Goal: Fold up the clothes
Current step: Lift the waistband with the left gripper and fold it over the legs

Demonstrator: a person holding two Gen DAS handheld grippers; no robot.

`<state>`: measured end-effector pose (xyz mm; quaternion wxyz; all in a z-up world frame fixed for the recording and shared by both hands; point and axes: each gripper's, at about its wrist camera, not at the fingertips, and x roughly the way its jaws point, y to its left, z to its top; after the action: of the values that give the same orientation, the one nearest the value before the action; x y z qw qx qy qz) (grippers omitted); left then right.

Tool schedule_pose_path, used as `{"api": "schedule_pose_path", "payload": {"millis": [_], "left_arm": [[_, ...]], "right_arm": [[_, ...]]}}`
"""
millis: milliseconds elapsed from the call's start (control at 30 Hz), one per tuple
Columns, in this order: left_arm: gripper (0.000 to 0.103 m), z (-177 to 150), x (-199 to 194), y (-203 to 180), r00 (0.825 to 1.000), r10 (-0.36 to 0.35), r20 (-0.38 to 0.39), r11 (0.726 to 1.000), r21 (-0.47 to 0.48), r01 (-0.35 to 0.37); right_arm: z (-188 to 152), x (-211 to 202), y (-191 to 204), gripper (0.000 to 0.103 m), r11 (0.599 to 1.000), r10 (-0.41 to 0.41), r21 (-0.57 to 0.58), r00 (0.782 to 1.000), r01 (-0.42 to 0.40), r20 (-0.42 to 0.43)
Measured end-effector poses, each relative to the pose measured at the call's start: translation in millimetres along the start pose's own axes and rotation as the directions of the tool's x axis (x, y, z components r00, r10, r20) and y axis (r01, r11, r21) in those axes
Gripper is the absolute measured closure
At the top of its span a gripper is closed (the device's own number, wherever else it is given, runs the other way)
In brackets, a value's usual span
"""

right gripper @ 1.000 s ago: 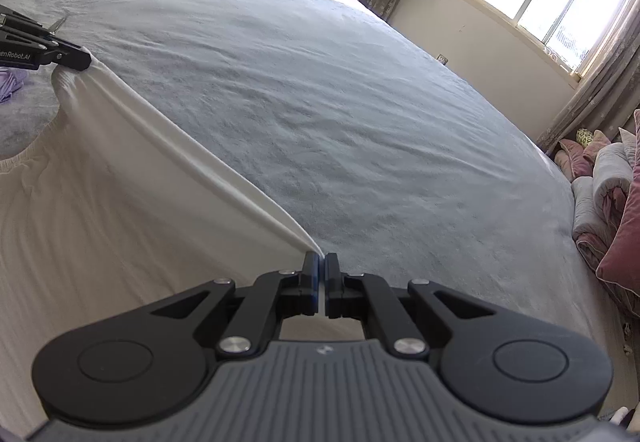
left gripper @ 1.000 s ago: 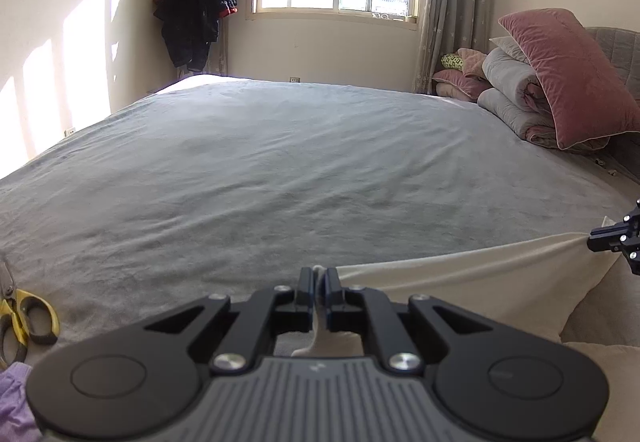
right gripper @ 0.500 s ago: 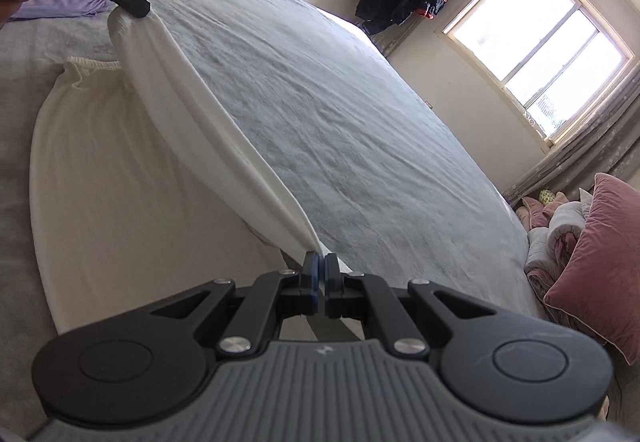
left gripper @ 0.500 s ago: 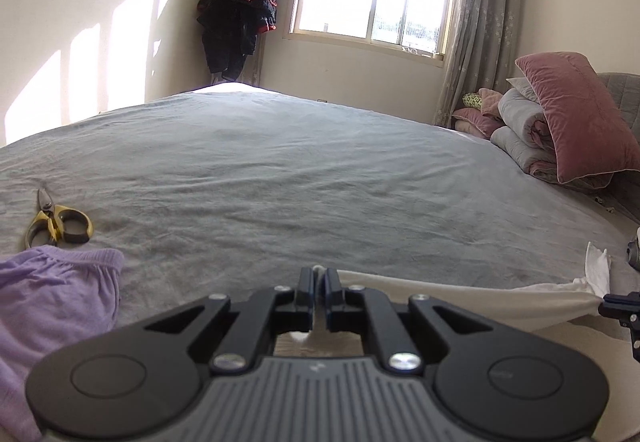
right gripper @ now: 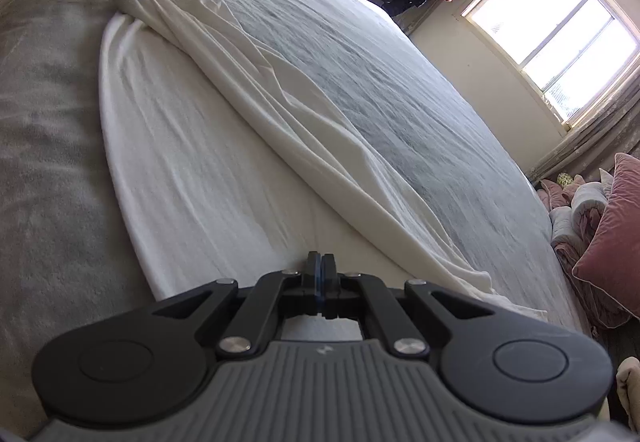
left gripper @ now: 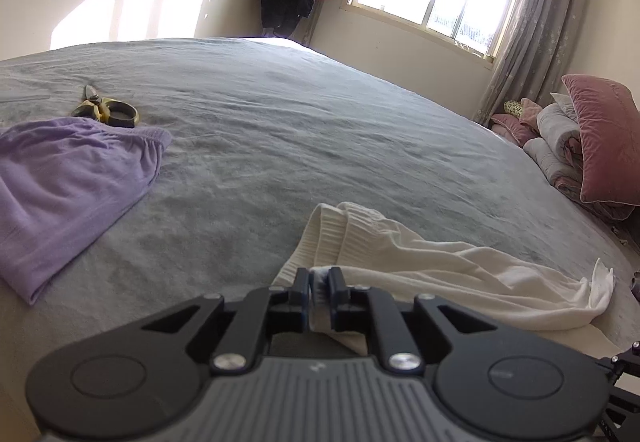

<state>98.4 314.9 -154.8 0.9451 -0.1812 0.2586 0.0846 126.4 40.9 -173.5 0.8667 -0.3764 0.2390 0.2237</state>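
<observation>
Fold going down on the bed (left gripper: 320,129): left gripper (left gripper: 319,296) fingers just been easing open around the white top (right gripper: 208,145), right gripper (right gripper: 320,284) fingers clamped together at its opposite end. Next I'd release, then smooth the fold.

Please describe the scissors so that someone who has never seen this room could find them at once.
Look at the large grey bed that fills the room. Near its far left side lies a purple garment, and just beyond its gathered waistband rest the scissors. They are the only small hard thing on the blanket, with yellow handles and short metal blades.
</observation>
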Motion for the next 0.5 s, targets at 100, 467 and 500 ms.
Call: {"api": "schedule_pose_path", "payload": {"millis": [100, 467, 500], "left_arm": [[0.077, 3, -11, 4, 1.0, -0.025, -0.01, 0.996, -0.085, 0.024], [0.059, -13, -20, 24, 0.952, -0.303, -0.043, 0.817, -0.526, 0.237], [0.059, -15, -17, 25, 0.952, -0.301, -0.049, 0.802, -0.553, 0.225]], "right_arm": [[1, -3, -13, 0.098, 0.995, 0.032, 0.095, 0.999, -0.032, 0.008], [-24, -19, -70, 0.067, 0.796, 0.245, 0.553, 0.966, -0.246, 0.077], [-29, -26, -70, 0.067, 0.772, 0.261, 0.578, 0.961, -0.264, 0.09]]}}
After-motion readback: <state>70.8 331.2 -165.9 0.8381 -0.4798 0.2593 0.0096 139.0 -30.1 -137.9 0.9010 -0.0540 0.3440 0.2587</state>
